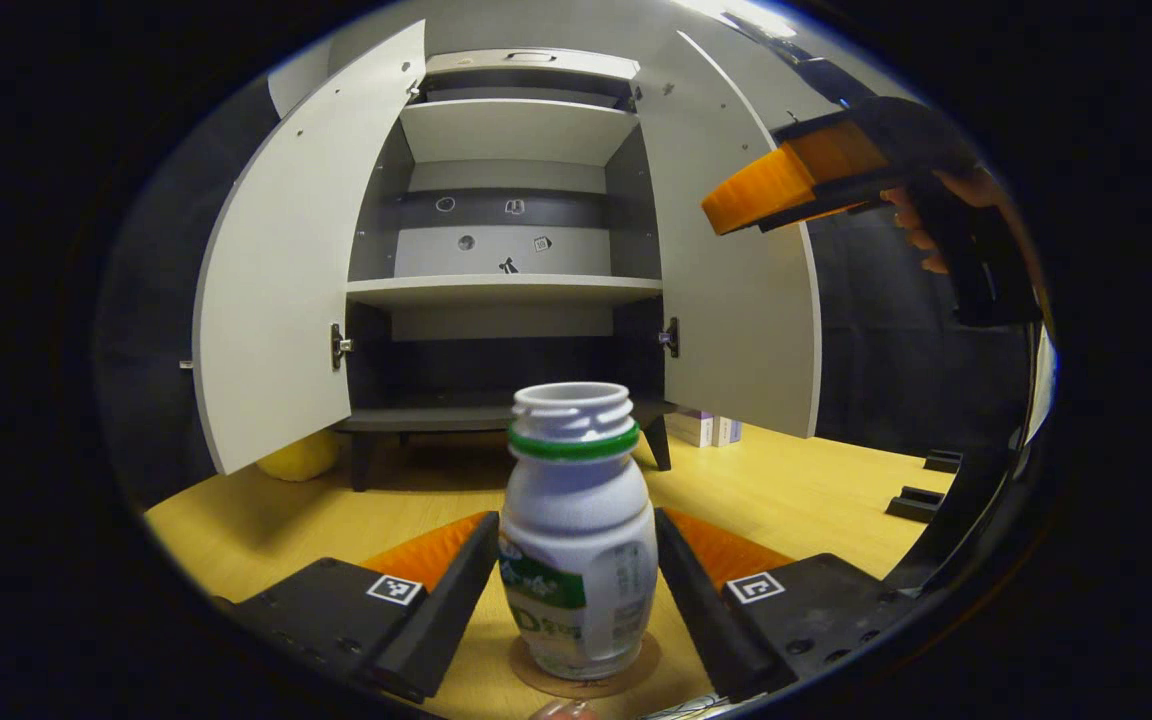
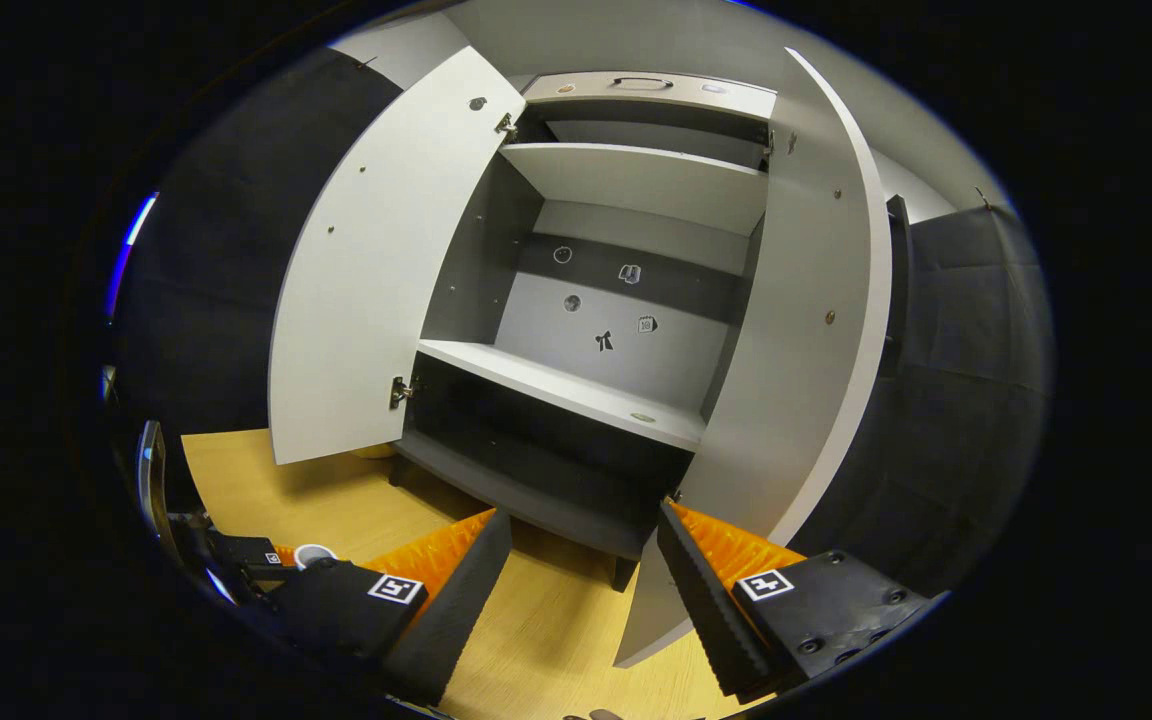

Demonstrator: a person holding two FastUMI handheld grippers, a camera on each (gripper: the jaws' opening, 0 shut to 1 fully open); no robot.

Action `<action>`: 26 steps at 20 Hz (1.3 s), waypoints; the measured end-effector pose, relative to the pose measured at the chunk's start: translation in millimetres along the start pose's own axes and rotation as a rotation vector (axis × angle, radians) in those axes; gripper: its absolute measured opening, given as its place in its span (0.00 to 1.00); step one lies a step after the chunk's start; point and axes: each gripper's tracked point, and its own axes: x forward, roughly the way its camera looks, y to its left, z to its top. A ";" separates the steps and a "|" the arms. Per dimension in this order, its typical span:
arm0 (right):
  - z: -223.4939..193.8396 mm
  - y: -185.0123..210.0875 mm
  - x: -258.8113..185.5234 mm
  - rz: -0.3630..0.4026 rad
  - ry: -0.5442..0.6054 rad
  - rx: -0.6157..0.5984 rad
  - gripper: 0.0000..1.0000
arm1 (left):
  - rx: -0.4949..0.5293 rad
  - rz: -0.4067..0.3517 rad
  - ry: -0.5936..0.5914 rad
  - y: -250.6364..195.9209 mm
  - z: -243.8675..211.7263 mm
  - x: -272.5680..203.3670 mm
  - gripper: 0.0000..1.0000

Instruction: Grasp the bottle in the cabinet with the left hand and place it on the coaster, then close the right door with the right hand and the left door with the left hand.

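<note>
Bottle (image 1: 577, 530) stands on the coaster (image 1: 584, 680) between your left claw (image 1: 576, 590), which looks slackened beside it, so placing seems done; next, swing your wide-open right claw (image 2: 576, 590) against the right door (image 2: 796, 400).

Bottle (image 1: 578, 535) stands upright on the coaster (image 1: 581, 682) between the open left hand-held gripper (image 1: 576, 590) fingers.

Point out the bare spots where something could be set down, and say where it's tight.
Free: the middle shelf between both open doors, and the table right of the bottle. Tight: around the coaster, where the left gripper flanks the bottle, and under the cabinet by the boxes.
</note>
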 end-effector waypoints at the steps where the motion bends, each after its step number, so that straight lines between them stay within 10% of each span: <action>1: 1.2 0.1 -0.8 0.000 -0.003 -0.001 0.98 | 0.001 -0.009 -0.009 -2.0 3.6 0.5 0.96; 16: 79.3 -30.7 -31.4 -0.067 -0.135 0.129 0.98 | 0.059 -0.080 -0.076 -10.4 122.4 -12.5 0.95; 26: 115.1 -139.5 -78.7 -0.346 -0.192 0.176 0.97 | -0.077 -0.057 -0.111 4.6 252.9 -35.1 0.96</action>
